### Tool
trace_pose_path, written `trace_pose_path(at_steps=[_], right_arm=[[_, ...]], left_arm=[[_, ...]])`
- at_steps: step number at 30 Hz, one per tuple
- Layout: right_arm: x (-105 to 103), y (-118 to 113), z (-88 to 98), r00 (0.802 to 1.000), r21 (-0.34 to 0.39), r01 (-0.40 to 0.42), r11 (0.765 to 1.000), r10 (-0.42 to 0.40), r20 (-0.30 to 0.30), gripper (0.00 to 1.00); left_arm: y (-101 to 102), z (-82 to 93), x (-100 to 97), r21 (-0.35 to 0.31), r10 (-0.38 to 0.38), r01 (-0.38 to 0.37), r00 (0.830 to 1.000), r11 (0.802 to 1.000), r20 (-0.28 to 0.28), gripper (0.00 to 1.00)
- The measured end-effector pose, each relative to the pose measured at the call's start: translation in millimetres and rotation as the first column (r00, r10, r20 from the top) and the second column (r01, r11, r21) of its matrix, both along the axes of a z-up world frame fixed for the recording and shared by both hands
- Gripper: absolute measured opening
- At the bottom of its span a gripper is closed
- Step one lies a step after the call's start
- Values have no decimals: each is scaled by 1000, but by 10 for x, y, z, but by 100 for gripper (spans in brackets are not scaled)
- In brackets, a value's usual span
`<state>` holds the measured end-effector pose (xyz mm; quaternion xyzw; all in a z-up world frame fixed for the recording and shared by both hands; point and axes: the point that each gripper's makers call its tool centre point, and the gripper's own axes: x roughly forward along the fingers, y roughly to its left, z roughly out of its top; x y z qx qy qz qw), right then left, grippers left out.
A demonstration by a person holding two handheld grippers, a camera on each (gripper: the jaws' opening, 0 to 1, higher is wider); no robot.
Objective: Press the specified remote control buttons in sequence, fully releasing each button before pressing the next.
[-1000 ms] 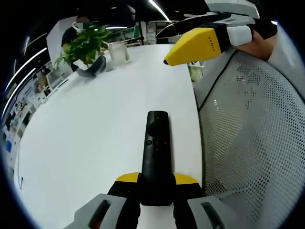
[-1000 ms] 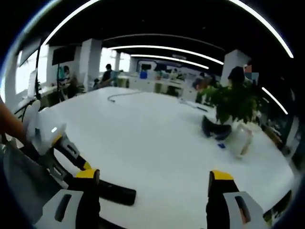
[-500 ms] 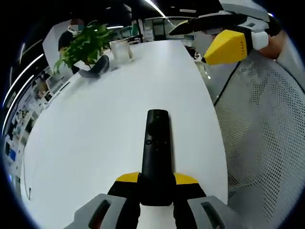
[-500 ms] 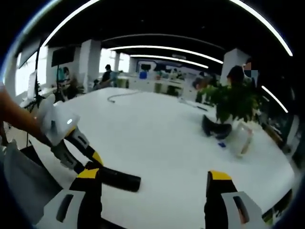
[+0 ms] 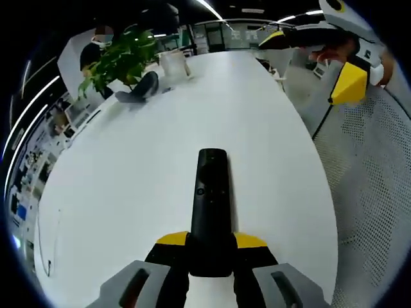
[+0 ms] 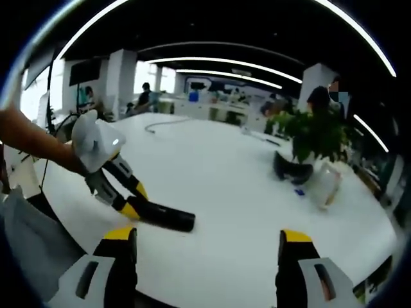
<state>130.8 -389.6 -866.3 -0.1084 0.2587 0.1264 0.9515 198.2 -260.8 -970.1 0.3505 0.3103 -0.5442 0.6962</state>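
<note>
Matt black plastic remote [image 5: 211,205]; smooth white table [image 5: 141,160].

Left gripper view looks close along the remote [image 5: 210,205]; right gripper view faces it sidelong; both share the table [image 5: 128,167].

the left gripper [image 5: 212,247] has its jaws clamped on a black remote [image 5: 210,205]. the right gripper [image 6: 209,240] hangs to its right, jaws spread wide, gripping nothing.
</note>
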Motion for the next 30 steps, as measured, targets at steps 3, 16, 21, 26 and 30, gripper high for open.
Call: trace_pose_path(at_steps=[3, 16, 21, 26, 30], right_arm=[[-5, 8, -9, 1000, -2, 0, 1000, 0, -6, 90], [-9, 17, -50, 1000, -10, -7, 1000, 6, -28, 89], [-8, 10, -66, 999, -14, -5, 1000, 4, -33, 89], [-7, 13, -92, 999, -23, -8, 1000, 7, -45, 89], [-6, 7, -117, 998, -27, -6, 1000, 5, -56, 90]], left_arm=[[19, 3, 65, 13, -16, 16, 1000, 1000, 9, 23], [49, -13, 390, 61, -54, 51, 998, 997, 43, 23], [54, -44, 492, 71, -46, 43, 998, 997, 42, 23], [30, -47, 615, 76, -54, 50, 997, 996, 49, 23], [33, -40, 768, 86, -59, 53, 996, 995, 63, 23]])
